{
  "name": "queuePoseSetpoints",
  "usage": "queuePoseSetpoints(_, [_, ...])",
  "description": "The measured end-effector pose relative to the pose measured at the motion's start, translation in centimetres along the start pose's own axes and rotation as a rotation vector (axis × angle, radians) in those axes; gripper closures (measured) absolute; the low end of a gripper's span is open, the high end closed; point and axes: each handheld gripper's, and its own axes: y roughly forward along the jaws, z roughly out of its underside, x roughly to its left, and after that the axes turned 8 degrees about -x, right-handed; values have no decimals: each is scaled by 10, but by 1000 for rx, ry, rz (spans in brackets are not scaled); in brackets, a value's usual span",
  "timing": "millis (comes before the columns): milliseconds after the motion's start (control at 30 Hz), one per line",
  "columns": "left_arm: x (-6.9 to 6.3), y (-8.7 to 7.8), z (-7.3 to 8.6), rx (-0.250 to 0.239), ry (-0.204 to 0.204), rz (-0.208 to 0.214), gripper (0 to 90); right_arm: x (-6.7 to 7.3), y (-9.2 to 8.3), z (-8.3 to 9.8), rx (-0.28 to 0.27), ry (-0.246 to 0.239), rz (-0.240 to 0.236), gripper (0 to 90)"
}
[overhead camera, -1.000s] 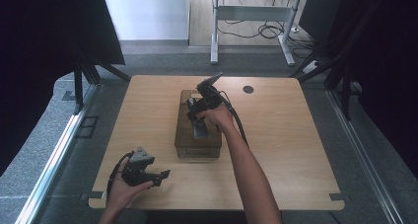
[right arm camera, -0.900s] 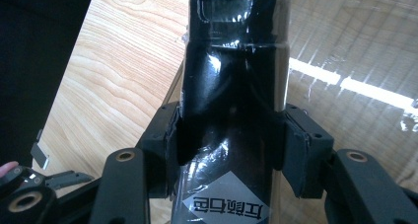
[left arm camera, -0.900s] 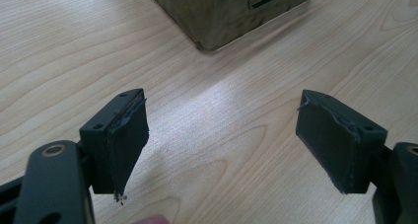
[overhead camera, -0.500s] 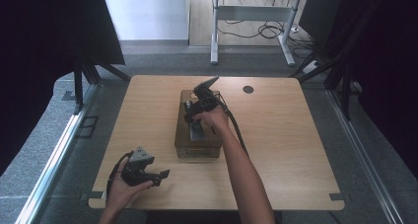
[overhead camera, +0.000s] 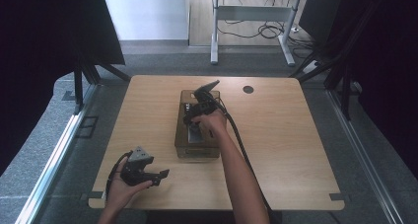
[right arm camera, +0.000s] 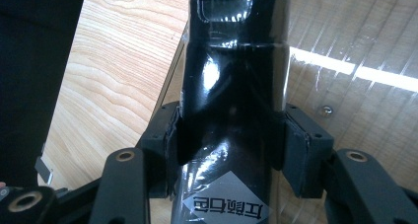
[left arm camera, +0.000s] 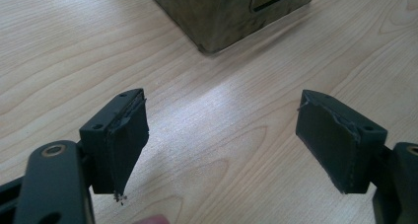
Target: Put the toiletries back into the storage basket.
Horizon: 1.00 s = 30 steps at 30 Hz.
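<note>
Pale wood is stretching across the table (overhead camera: pixel 296 150), with grey floor and a metal desk frame (overhead camera: pixel 251 17) lying beyond its far edge. Near the middle, a clear brownish box (overhead camera: pixel 183 147) is sitting, and the right gripper (right arm camera: pixel 229 140) is working over it, its pads pressing both sides of a glossy black bottle (right arm camera: pixel 231 61) with a white label. I judge the bottle is either going into the box or coming out of it; the frames are not telling which. The next move is calling for a straight vertical path, keeping the bottle off the box walls. At the near left corner the left gripper (left arm camera: pixel 222 140) is resting with jaws spread wide and nothing between them, the box corner (left arm camera: pixel 212 41) lying just ahead. Bare tabletop is lying open to the right of the box and on its far side.
</note>
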Motion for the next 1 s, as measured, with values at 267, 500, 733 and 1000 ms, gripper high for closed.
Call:
queuePoseSetpoints(267, [0, 0, 0, 2, 1, 1, 204, 1, 5, 2, 3, 18, 5, 470])
queuePoseSetpoints(500, [0, 1, 0, 2, 1, 4, 204, 0, 10, 4, 1, 47, 21, 470])
queuePoseSetpoints(733, [-1, 2, 0, 2, 4, 7, 204, 1, 15, 6, -7, 84, 20, 469])
queuePoseSetpoints(1000, [-1, 2, 0, 0, 1, 8, 204, -1, 23, 11, -12, 131, 17, 468])
